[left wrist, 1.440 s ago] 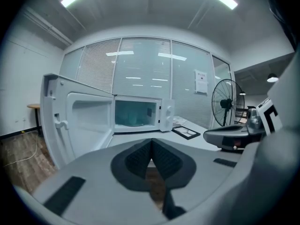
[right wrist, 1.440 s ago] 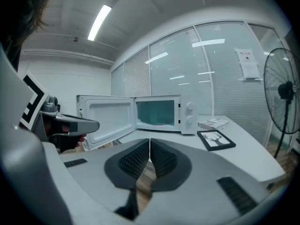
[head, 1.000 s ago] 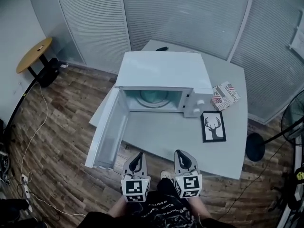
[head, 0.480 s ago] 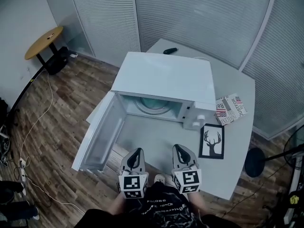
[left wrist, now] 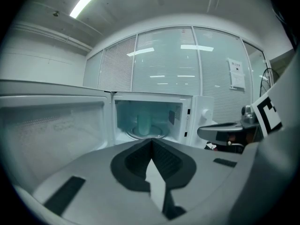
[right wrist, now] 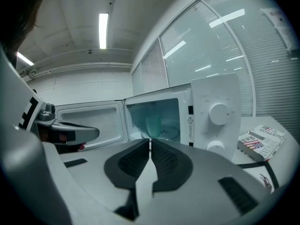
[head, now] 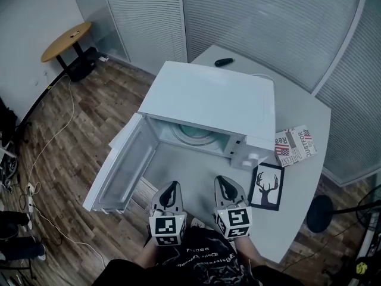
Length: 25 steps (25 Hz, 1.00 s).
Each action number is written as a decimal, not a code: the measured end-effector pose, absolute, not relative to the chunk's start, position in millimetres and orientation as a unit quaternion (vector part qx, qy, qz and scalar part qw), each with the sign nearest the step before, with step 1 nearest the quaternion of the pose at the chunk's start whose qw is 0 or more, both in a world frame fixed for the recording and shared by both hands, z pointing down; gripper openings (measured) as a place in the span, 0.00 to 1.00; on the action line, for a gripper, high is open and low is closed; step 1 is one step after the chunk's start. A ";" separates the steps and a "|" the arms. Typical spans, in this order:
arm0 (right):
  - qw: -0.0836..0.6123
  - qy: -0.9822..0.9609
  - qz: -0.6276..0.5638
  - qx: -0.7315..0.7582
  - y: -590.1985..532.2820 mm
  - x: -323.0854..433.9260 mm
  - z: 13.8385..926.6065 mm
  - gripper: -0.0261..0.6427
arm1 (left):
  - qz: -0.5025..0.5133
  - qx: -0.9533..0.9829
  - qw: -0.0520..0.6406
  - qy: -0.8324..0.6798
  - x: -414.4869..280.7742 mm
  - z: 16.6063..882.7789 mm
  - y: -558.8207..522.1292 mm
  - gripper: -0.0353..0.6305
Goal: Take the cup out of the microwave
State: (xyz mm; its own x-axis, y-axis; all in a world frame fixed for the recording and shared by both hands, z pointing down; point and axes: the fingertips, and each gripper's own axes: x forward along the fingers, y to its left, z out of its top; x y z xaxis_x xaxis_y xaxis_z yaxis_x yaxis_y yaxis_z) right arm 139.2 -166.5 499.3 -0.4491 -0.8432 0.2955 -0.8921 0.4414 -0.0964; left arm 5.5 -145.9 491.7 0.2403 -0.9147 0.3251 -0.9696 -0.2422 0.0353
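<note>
Ahead of you, slatted glass partitions (head: 262,22) curve round a pale grey table (head: 303,177) set on a wood-plank floor (head: 89,159). A small round wooden table (head: 65,40) stands far left beside a white wall (head: 30,11), and a white cable (head: 71,103) trails across the boards. A strip light (right wrist: 103,29) glows overhead.

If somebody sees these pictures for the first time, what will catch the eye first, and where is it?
The white microwave on the grey table stands out, its door swung wide open to the left in the head view. Inside, a pale cup stands on the turntable. Below it in that view, the left gripper and the right gripper, both shut and empty, point toward the opening.
</note>
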 end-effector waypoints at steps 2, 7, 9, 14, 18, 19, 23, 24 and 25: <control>0.101 -0.844 0.126 0.512 -171.4 137.9 500.9 0.05 | 0.121 0.777 0.115 -0.607 4.5 491.9 -149.8 0.06; 0.103 -0.843 0.133 0.510 -182.8 129.9 503.0 0.05 | 0.124 0.777 0.113 -0.607 -2.4 492.3 -162.5 0.06; 0.102 -0.842 0.133 0.513 -189.7 126.2 502.7 0.05 | 0.127 0.778 0.112 -0.605 -6.5 493.9 -169.4 0.06; 0.098 -0.834 0.134 0.526 -207.4 117.2 501.3 0.05 | 0.131 0.787 0.112 -0.593 -16.6 496.1 -187.0 0.06; 0.096 -0.830 0.143 0.530 -224.5 107.1 504.2 0.17 | 0.128 0.793 0.112 -0.584 -24.8 496.8 -203.5 0.06; 0.096 -0.829 0.145 0.532 -228.1 104.6 505.4 0.20 | 0.128 0.795 0.111 -0.582 -26.7 497.4 -207.3 0.06; 0.097 -0.826 0.150 0.535 -239.6 95.1 508.1 0.26 | 0.130 0.803 0.111 -0.572 -34.0 499.3 -220.9 0.06; 0.097 -0.826 0.152 0.534 -241.2 92.6 508.3 0.29 | 0.129 0.804 0.113 -0.570 -35.9 499.4 -223.2 0.06; 0.098 -0.826 0.152 0.534 -242.9 90.7 508.4 0.32 | 0.128 0.805 0.114 -0.568 -37.3 499.5 -225.4 0.06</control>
State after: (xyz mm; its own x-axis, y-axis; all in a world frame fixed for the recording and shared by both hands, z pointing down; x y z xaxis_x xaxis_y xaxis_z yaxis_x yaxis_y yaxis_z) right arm 90.7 -242.9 508.4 -0.4102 -0.8525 0.3241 -0.9120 0.3832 -0.1462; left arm -37.3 -225.4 499.5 0.3224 -0.8850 0.3359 -0.9435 -0.3291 0.0386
